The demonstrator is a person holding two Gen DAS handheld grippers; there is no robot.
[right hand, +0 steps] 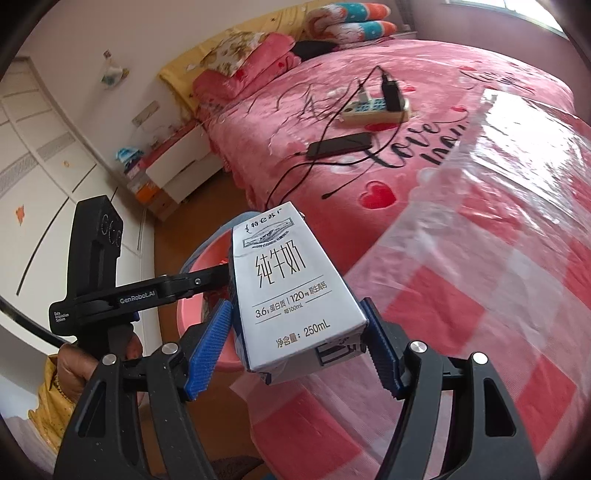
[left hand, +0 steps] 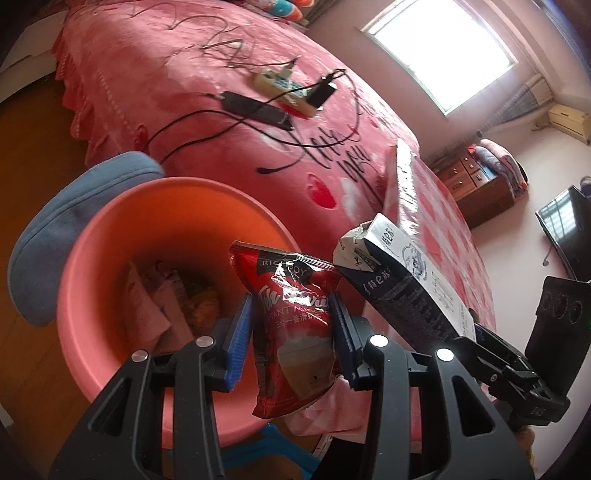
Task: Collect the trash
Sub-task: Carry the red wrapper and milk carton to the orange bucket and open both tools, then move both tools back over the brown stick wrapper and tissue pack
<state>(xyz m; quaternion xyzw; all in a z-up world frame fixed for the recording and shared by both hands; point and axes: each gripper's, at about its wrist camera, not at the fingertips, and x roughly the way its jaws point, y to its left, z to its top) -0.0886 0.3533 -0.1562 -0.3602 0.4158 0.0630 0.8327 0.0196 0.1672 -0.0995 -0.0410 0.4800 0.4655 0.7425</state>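
Red snack packet is clamped in your left gripper, blue pads pressing both sides, hanging over the pink bin w/ trash already at the bottom. Your right gripper grips a white milk carton, 250mL, tilted, just beside the packet near the bin's rim. Bin sits next to the pink bed, where a power strip & cables lie.

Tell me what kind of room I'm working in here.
Most likely a home bedroom: a big bed under a pink heart-print blanket, stacked pillows at its head, and a wooden dresser by the far wall.
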